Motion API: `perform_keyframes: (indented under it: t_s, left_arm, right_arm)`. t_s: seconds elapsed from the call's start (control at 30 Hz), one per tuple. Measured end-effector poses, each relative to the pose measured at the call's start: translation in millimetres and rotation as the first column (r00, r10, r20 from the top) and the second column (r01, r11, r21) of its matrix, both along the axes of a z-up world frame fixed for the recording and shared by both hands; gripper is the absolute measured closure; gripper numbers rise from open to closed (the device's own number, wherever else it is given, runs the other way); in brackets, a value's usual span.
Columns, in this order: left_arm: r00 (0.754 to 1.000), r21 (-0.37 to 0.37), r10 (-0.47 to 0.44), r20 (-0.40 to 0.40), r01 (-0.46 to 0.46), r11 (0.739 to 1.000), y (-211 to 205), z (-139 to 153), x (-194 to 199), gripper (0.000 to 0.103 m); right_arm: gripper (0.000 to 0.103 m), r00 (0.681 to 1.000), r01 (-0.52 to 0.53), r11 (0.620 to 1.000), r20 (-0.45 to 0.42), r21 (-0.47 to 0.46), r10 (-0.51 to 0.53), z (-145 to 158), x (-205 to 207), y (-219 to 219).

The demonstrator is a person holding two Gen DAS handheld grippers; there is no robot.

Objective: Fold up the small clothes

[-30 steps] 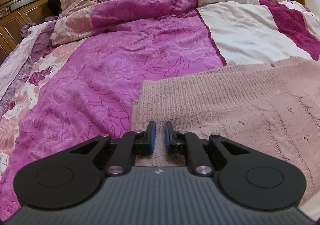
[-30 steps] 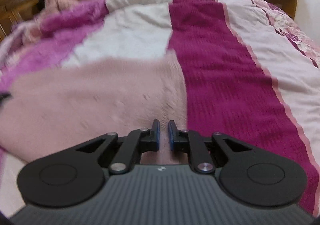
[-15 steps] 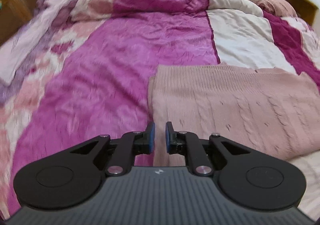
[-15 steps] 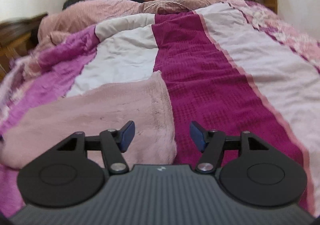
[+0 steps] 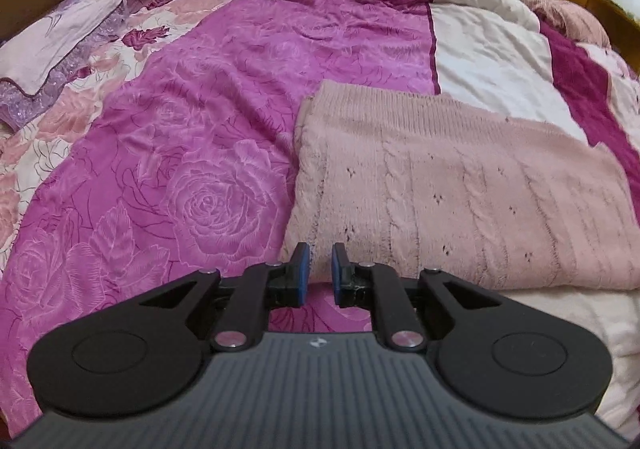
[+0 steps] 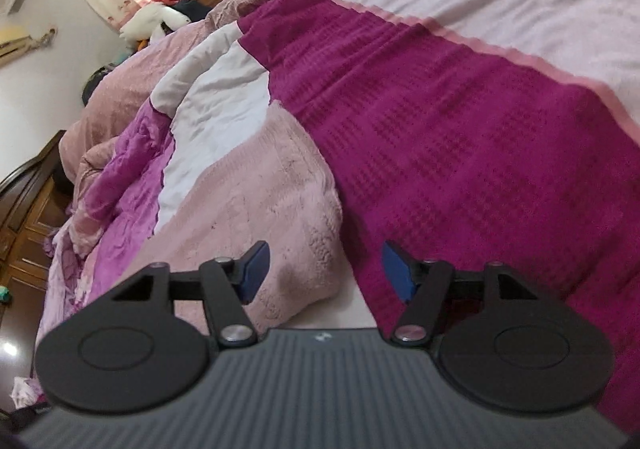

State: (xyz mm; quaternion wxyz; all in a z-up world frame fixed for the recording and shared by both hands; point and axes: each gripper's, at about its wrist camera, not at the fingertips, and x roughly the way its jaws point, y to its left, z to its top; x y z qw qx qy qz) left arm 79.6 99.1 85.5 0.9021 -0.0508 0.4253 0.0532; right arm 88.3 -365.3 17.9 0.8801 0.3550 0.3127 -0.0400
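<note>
Lying folded, pink cable-knit sweater [image 5: 460, 189] on quilt [image 5: 200, 129].

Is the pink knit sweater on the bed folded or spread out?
Folded: the pink knit sweater lies as a compact block with a doubled, rounded edge; no sleeves show.

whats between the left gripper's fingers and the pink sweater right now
Nothing solid: in the left wrist view the left gripper, jaws opening, frames only magenta rose-print quilt and the pink cable-knit sweater's near corner just beyond its tips.
</note>
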Motion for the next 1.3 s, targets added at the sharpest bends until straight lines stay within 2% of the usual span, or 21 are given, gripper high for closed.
perform_keyframes:
  t_s: [0.03,0.1,0.3,0.43,0.7,0.73,0.77,0.8,0.97,1.07,1.1,1.23,1.27,1.3]
  left_arm:
    - [1.000,0.004,-0.003,-0.003,0.003,1.000,-1,-1,1,0.077]
    - [1.000,0.026,-0.007,-0.008,0.008,1.000,-5,-4,2,0.073]
    - [1.000,0.060,-0.021,-0.014,0.021,0.998,-13,-9,4,0.065]
    - [1.000,0.053,-0.010,-0.021,0.011,0.999,-12,-11,7,0.063]
    - [1.000,0.045,0.002,-0.029,-0.001,0.999,-8,-14,9,0.063]
    - [1.000,0.043,0.004,-0.029,-0.003,0.999,-8,-14,9,0.063]
    - [1.000,0.041,0.007,-0.029,-0.006,0.999,-8,-14,9,0.063]
    - [1.000,0.039,0.008,-0.030,-0.007,0.999,-7,-14,9,0.063]
    - [0.999,0.029,0.014,-0.031,-0.013,0.999,-6,-13,8,0.063]
    - [0.999,0.024,0.018,-0.031,-0.018,1.000,-5,-13,8,0.063]
    - [0.999,0.023,0.017,-0.030,-0.017,1.000,-5,-12,8,0.063]
    - [0.999,0.031,0.029,-0.029,-0.028,0.999,-2,-11,6,0.063]
    - [0.999,0.031,0.036,-0.030,-0.035,0.999,0,-11,6,0.063]
    - [0.999,0.029,0.042,-0.031,-0.041,0.999,2,-10,5,0.063]
  right_arm:
    - [0.038,1.000,0.007,1.000,0.003,0.005,-0.007,-1,0,0]
    - [0.038,1.000,0.026,0.999,0.005,0.029,-0.026,-4,2,0]
    - [0.038,0.999,0.042,0.997,0.005,0.060,-0.043,-9,10,9]
    - [0.038,0.999,0.038,0.996,0.021,0.086,-0.039,-14,16,18]
    - [0.040,0.989,0.120,0.988,0.071,0.099,-0.128,-18,26,26]
    - [0.046,0.988,0.124,0.988,0.079,0.092,-0.132,-17,27,27]
    - [0.064,0.987,0.135,0.988,0.083,0.074,-0.141,-15,27,28]
    - [0.071,0.986,0.135,0.989,0.087,0.059,-0.140,-14,28,28]
    - [0.069,0.989,0.127,0.991,0.076,0.050,-0.131,-13,31,26]
    - [0.051,0.983,0.165,0.985,0.071,0.058,-0.169,-16,33,25]
    - [0.049,0.981,0.174,0.983,0.080,0.063,-0.179,-16,34,24]
    - [0.049,0.977,0.188,0.981,0.091,0.054,-0.193,-18,43,24]
    - [0.051,0.978,0.183,0.982,0.091,0.046,-0.187,-18,46,25]
    - [0.056,0.978,0.185,0.982,0.089,0.039,-0.188,-19,48,26]
